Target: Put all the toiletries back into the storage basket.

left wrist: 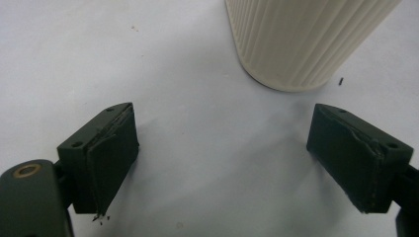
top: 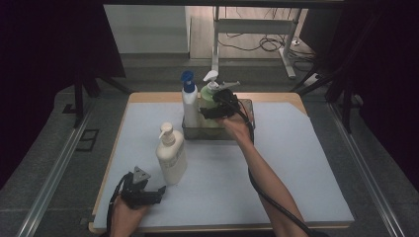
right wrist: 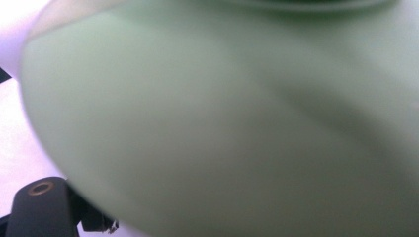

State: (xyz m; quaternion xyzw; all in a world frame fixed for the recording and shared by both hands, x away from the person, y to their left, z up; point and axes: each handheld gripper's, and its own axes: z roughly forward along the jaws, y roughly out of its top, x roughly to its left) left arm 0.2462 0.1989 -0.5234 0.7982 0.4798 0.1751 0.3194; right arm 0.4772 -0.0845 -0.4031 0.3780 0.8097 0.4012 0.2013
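Note:
A pale green pump bottle [top: 208, 98] stands in a clear bin [top: 248, 109] at the back of the table, beside a white bottle with a blue cap [top: 189, 101]. My right gripper [top: 211, 110] is at the green bottle from the near side. In the right gripper view the green bottle [right wrist: 222, 123] sits pressed right up between the jaws and hides them, so I read the gripper as shut on it. A ribbed cream pump bottle [top: 171, 158] [left wrist: 301, 39] stands on the mat. My left gripper [top: 157, 190] [left wrist: 222, 148] is open just short of it, with nothing between its jaws.
A light blue-white mat [top: 296, 163] covers the wooden table. Dark curtains hang at both sides, and a desk frame with cables [top: 257, 34] stands on the floor beyond the far edge.

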